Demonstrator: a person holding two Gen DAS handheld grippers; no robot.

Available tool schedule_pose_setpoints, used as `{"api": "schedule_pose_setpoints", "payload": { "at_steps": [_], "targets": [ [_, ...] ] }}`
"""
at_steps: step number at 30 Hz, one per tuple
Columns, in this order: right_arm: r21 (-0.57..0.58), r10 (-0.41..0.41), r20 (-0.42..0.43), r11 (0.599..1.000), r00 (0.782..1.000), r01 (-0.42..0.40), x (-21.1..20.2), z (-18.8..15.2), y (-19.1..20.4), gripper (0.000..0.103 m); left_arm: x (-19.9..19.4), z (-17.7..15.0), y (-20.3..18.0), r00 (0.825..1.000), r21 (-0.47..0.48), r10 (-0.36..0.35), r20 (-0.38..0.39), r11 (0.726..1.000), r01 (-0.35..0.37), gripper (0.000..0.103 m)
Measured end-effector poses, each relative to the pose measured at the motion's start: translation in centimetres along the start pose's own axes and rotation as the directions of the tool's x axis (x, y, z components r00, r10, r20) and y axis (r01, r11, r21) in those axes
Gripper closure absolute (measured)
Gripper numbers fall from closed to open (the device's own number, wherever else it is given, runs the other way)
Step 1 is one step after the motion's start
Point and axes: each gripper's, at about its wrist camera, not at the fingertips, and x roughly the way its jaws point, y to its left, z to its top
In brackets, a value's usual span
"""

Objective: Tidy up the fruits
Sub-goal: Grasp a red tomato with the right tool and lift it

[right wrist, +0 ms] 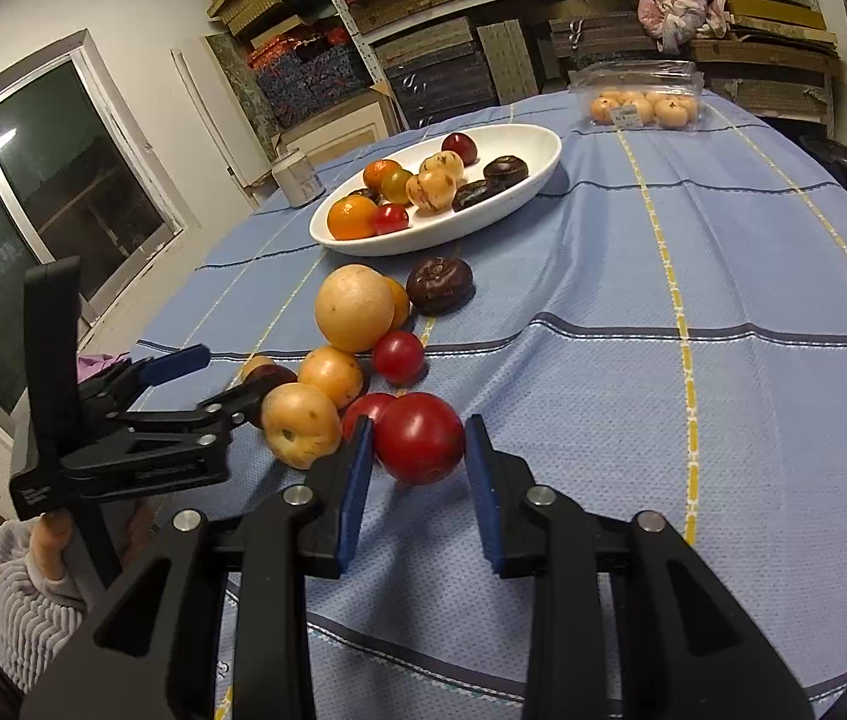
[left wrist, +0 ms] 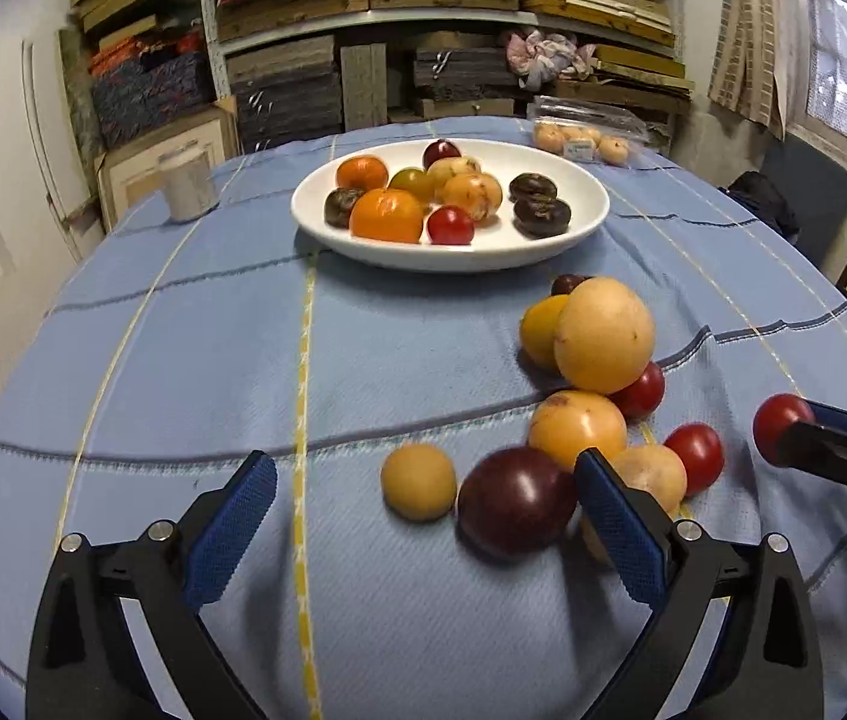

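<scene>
A: On the left of the desk (left wrist: pixel 183 360), a pale cylinder (left wrist: pixel 186 186); beside it a white plate (left wrist: pixel 579 222) holding ten fruits: two oranges, three dark ones, two red, two pale yellow, one greenish.

B: Loose ones?

A: Nearer, right of centre: small tan fruit (left wrist: pixel 418 482), dark plum (left wrist: pixel 516 501), four larger yellow-orange fruits, two red tomatoes, one dark fruit behind.

B: Jaws?

A: Left gripper (left wrist: pixel 426 531) spread wide, gripping nothing, the plum between its fingers. Right gripper (right wrist: pixel 420 447) clenched on a red tomato (right wrist: pixel 419 446). Far right, clear pack of peaches (left wrist: pixel 582 141) at the desk edge.
</scene>
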Motion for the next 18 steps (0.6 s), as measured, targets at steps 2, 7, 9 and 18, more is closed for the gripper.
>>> {"api": "schedule_pose_setpoints", "payload": {
  "at_steps": [2, 7, 9, 18],
  "targets": [
    [0.003, 0.002, 0.002, 1.0, 1.0, -0.002, 0.0, 0.0, -0.1, 0.072, 0.2, 0.1, 0.2, 1.0, 0.004, 0.0, -0.001, 1.0, 0.0, 0.003],
    [0.016, 0.01, 0.006, 1.0, 1.0, -0.011, -0.2, 0.0, -0.2, 0.072, 0.5, -1.0, 2.4, 0.997, -0.074, -0.025, -0.078, 0.997, 0.019, 0.003],
    [0.02, 0.017, 0.006, 1.0, 1.0, -0.018, -0.2, 0.0, -0.3, 0.072, 0.4, -1.4, 3.3, 0.994, -0.121, -0.057, -0.089, 0.992, 0.046, 0.003],
    [0.031, 0.043, 0.016, 0.999, 0.999, -0.044, -0.4, 0.1, -0.5, 0.072, -0.3, -1.6, 2.4, 0.997, -0.071, -0.041, -0.064, 0.997, 0.036, 0.004]
  ]
}}
